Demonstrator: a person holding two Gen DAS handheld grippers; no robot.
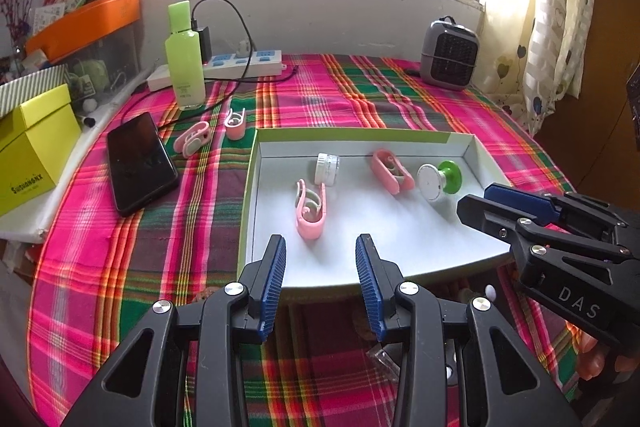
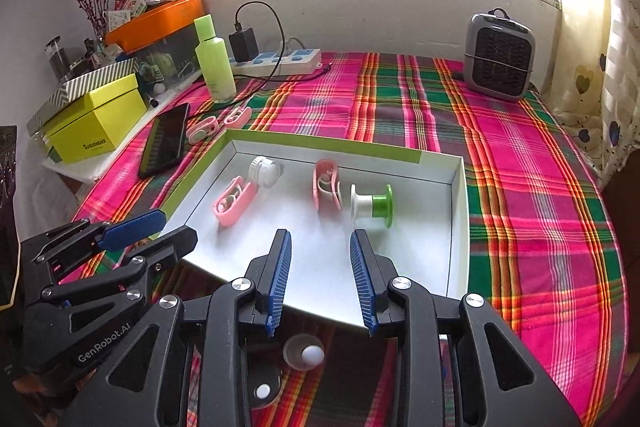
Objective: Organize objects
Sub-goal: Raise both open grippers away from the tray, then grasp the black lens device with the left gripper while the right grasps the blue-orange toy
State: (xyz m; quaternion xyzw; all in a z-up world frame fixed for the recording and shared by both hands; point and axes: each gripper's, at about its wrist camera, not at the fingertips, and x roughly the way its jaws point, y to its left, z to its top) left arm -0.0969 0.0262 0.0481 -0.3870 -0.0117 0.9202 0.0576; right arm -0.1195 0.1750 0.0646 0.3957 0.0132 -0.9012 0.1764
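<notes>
The left gripper [image 1: 321,247] stands with its two blue-padded fingers spread and nothing between them, over the near edge of a shallow white tray [image 1: 360,141] with a green rim; the right gripper [image 2: 320,243] is likewise spread and empty, over the same near edge, the two grippers side by side and apart. In the tray lie four things: two pink clips, one white jar and one spool. The nearer pink clip [image 1: 310,213] lies just ahead of the left gripper, with the small white jar [image 1: 327,169] on its side just beyond it, close to the clip's far end. The second pink clip [image 1: 392,173] lies further right, and the white and green spool [image 1: 439,181] rests on its side just beside that, nearest the right gripper. Outside the tray, on the pink and green plaid surface [image 1: 340,91], two more pink clips lie near its far left corner: one [image 1: 193,143] by the phone, the other [image 1: 235,123] close to the rim. One black phone [image 1: 141,163] lies flat left of them, one light green bottle [image 1: 185,59] stands upright behind, and one white power strip [image 1: 240,65] with a black charger plugged in sits at the back. One grey heater [image 1: 449,55] stands at the far right, and one yellow box [image 1: 34,151] sits at the left edge.
</notes>
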